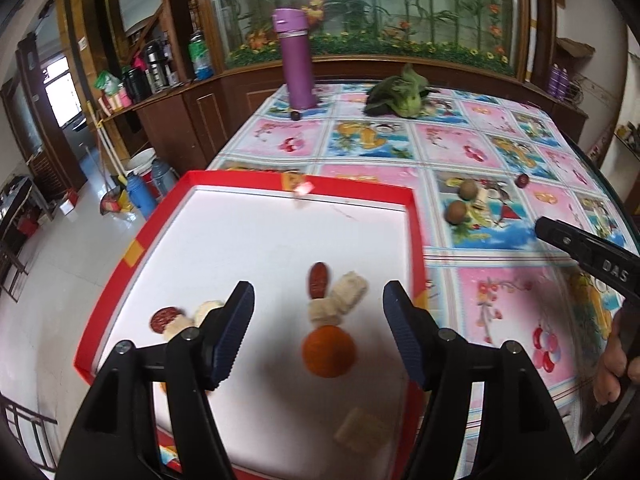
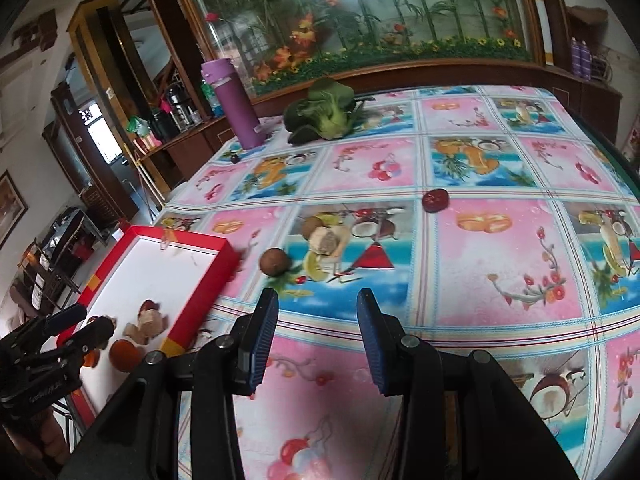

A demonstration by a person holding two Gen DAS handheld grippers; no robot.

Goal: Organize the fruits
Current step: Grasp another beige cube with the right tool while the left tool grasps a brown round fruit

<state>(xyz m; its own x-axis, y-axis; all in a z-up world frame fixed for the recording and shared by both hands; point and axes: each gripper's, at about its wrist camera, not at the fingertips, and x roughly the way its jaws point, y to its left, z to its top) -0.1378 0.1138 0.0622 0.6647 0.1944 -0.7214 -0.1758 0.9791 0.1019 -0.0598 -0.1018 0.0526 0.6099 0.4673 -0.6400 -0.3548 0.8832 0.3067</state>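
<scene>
A red tray (image 1: 416, 240) with a white floor holds an orange (image 1: 328, 352), two red dates (image 1: 319, 285), and several pale banana pieces (image 1: 350, 294). My left gripper (image 1: 319, 294) hovers open over the tray's near part, with the orange and one date showing between its fingers and nothing held. On the tablecloth right of the tray lie two brown kiwis (image 2: 274, 262), a pale fruit piece (image 2: 328, 240) and a loose red date (image 2: 435, 200). My right gripper (image 2: 318, 300) is open and empty above the cloth, a little short of the nearer kiwi.
A purple bottle (image 2: 236, 104) stands at the table's far left with a small dark fruit (image 2: 236, 157) beside it. A green leafy vegetable (image 2: 332, 114) lies at the far edge. The tray (image 2: 200, 240) sits at the table's left edge, above the floor.
</scene>
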